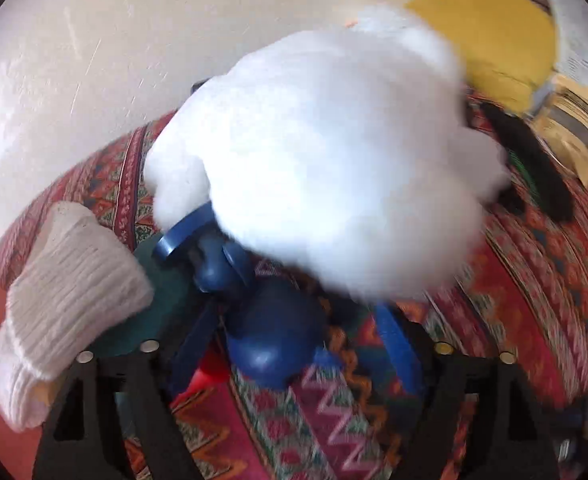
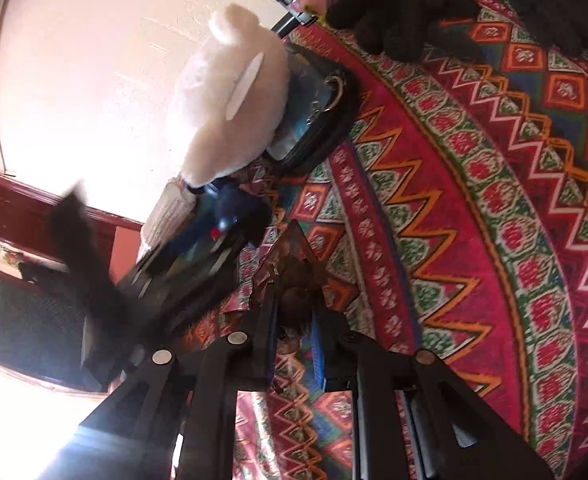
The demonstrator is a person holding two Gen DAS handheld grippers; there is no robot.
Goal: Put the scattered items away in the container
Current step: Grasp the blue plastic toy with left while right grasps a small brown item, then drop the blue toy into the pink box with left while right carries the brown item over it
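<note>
Left gripper [image 1: 290, 344] spread wide, released over the fluffy white plush toy [image 1: 325, 160] atop the blue dumbbell [image 1: 254, 300], seemingly just dropped; right gripper [image 2: 294, 300] clenched on a crinkly brown wrapper [image 2: 290, 256].

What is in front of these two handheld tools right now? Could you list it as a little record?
surface: patterned red cloth
left gripper: jaws open, blue plastic object lying between them
right gripper: jaws shut on a brownish crinkled item, too unclear to name
ahead of left: white plush toy, blurred
beside it: white knitted sock
far side: black plush toy; yellow cloth
</note>
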